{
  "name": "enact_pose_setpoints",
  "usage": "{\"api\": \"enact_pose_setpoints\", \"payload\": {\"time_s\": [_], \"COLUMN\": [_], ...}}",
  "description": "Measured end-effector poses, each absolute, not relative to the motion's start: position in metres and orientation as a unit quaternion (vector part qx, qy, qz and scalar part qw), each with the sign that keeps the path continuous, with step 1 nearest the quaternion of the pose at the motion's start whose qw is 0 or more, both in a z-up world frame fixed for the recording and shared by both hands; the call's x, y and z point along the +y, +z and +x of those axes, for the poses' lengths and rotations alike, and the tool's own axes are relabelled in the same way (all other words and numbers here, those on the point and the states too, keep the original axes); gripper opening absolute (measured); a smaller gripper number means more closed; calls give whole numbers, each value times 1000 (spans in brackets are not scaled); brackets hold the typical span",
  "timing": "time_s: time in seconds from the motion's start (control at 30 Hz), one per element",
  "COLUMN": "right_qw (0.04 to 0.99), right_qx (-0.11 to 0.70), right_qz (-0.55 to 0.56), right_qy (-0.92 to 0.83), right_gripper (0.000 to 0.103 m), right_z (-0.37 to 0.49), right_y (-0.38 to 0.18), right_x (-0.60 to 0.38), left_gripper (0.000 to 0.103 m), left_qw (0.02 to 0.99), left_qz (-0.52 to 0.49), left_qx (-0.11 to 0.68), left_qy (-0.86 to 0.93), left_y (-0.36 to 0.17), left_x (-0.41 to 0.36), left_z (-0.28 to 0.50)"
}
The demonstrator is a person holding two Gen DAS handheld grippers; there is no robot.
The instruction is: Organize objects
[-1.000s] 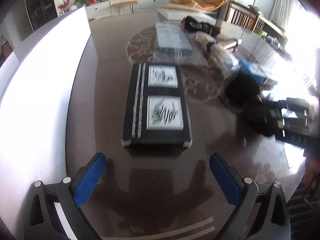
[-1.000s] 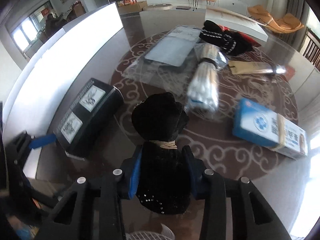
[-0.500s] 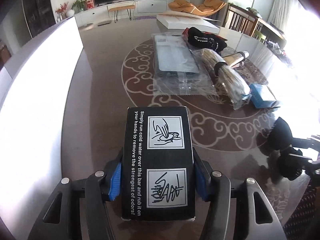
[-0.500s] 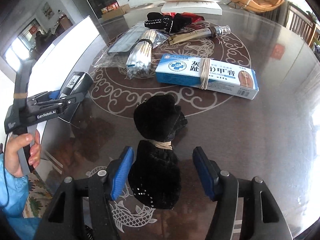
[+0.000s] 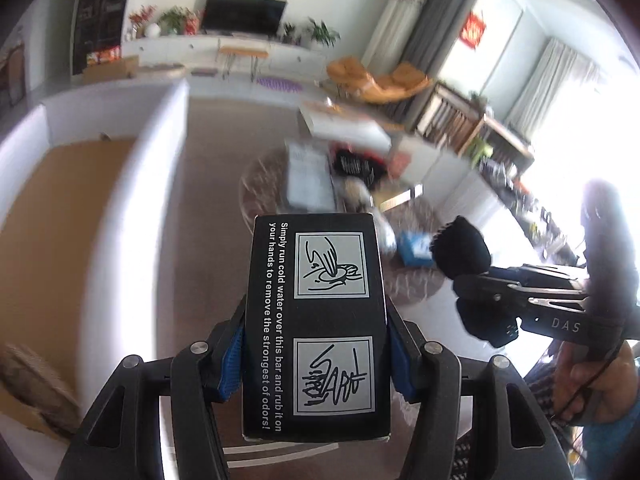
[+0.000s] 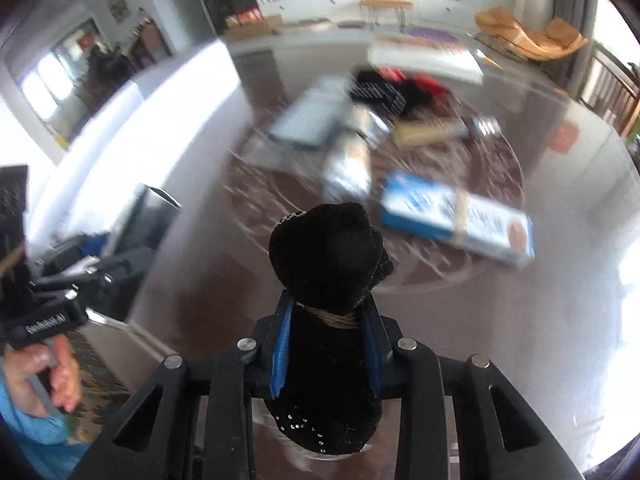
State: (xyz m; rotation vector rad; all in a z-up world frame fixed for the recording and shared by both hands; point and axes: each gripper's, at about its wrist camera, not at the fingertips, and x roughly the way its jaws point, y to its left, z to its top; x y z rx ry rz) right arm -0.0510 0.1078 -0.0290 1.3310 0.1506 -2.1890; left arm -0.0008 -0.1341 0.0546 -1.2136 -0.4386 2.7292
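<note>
Left tongs (image 5: pixel 316 364) clamp the black printed cardboard box (image 5: pixel 316 320), right tongs (image 6: pixel 326 350) pinch the floppy black velvet pouch (image 6: pixel 330 280), which could sag and slip out.

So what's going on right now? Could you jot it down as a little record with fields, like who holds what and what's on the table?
left gripper: shut on the black box, printed with two hand-washing pictures
right gripper: shut on the black fabric bundle, tied with twine
table: dark, glossy, with a swirl pattern
still on table: blue and white box with a band around it; other packets behind it, too blurred to name
image quality: background motion-blurred in both views
</note>
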Motion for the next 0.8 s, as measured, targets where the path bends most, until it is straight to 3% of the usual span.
{"api": "enact_pose_setpoints", "payload": {"time_s": [0.17, 0.37, 0.4, 0.43, 0.47, 0.53, 0.6, 0.63, 0.7, 0.8], "right_qw": [398, 495, 508, 512, 509, 502, 495, 484, 453, 388], "right_qx": [31, 46, 44, 43, 43, 29, 20, 22, 29, 41], "right_qz": [452, 424, 426, 433, 444, 447, 436, 426, 405, 393], "right_qy": [-798, -758, -748, -740, -736, -740, -751, -764, -793, -833], "right_gripper": [32, 33, 39, 55, 62, 66, 69, 77, 87, 89], "right_z": [-35, -24, -25, -24, -26, -30, -32, -34, -38, -45], "right_y": [34, 57, 54, 49, 43, 39, 38, 37, 31, 2], "right_x": [17, -114, -133, -145, -154, -155, -137, -123, -85, -16], "left_gripper": [58, 59, 59, 59, 59, 60, 75, 78, 80, 82], "left_qw": [-38, -162, -181, -195, -202, -198, -189, -179, -149, -62], "left_qz": [-353, -404, -416, -423, -426, -416, -397, -387, -373, -365], "left_qx": [-137, -148, -144, -143, -150, -169, -173, -168, -159, -144], "left_qy": [925, 888, 879, 873, 869, 871, 882, 889, 902, 918], "left_y": [100, 77, 71, 67, 64, 66, 72, 76, 78, 85], "left_x": [-215, -308, -317, -324, -329, -330, -316, -302, -276, -212], "left_z": [30, 38, 35, 34, 34, 39, 39, 36, 32, 19]}}
